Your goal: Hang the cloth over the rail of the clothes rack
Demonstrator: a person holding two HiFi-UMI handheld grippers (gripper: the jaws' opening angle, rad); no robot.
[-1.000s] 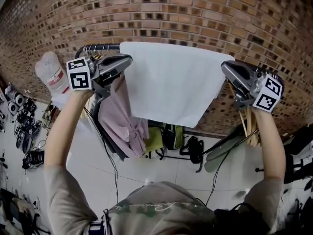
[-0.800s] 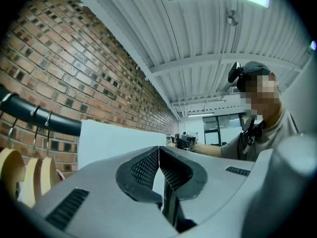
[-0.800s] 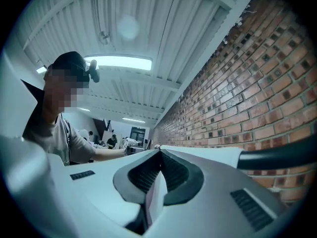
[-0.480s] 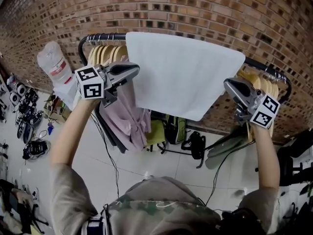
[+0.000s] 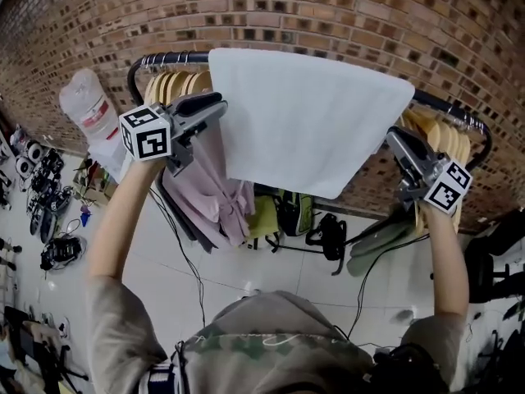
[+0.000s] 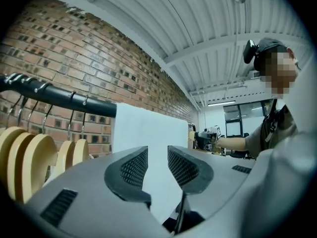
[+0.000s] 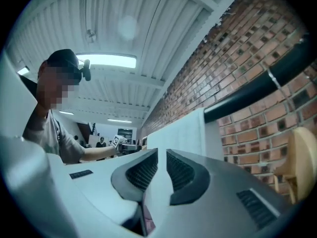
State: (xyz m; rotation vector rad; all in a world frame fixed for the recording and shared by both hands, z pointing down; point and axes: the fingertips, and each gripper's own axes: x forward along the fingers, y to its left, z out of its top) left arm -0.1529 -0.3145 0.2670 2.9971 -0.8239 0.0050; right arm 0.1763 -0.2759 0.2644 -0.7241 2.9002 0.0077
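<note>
The white cloth (image 5: 308,130) is being carried by the rail (image 5: 168,57) of the clothes rack. It is draped over the rail's middle stretch and spread flat below it, with the lower edge being drawn down to a slanted point.

Toward the rail's left end, the left gripper (image 5: 215,105) is being held just under the rail, aimed in at the cloth's side edge. Its 2 jaws have just been opening and are being kept a little apart. White fabric is being shown in the gap, but it is not being pressed by either pad.

Toward the rail's right end, the right gripper (image 5: 399,138) is being held lower beneath the rail, at the cloth's other side. There the 2 jaws are being kept closed on the cloth's corner, and the thin slit between the pads is being filled by fabric.

Wooden hangers (image 5: 176,84) are being crowded onto the rail's left end, right beside the cloth, and a second bunch (image 5: 439,134) is being carried at the rail's right end. A pink garment (image 5: 209,191) is being hung below the rail's left part, under the left gripper. The rail is being backed along its whole length by a brick wall (image 5: 328,15).
</note>
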